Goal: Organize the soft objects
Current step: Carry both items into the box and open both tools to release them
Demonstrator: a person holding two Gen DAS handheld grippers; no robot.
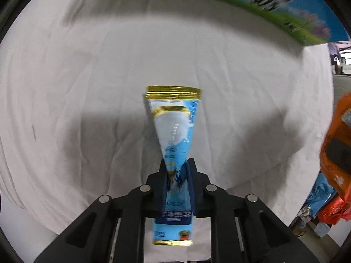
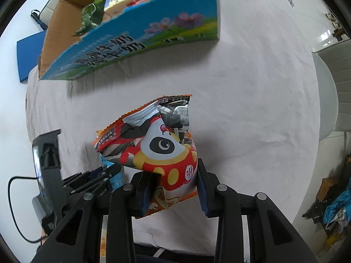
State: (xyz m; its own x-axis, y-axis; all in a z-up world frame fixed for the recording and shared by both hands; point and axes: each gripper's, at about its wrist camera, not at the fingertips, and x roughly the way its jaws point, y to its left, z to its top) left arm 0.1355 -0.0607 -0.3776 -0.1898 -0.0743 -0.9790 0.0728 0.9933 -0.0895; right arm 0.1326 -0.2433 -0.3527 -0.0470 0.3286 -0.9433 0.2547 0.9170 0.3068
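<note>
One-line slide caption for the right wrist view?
Right gripper clamps a red cartoon snack bag above white cloth, printed carton beyond.

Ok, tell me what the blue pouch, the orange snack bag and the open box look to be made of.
Blue pouch: glossy plastic or foil film, going by its shine and gold crimped ends. Orange snack bag: thin printed plastic film, crinkled, with a zigzag-cut edge. Open box: corrugated cardboard, raw brown inside with torn edges, smooth printed paper outside.

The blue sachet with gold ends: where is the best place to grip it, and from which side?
Grip the blue sachet across its narrow middle, coming from above. It is flat and slim, so the jaws span its width easily; the left gripper already pinches it there.
</note>
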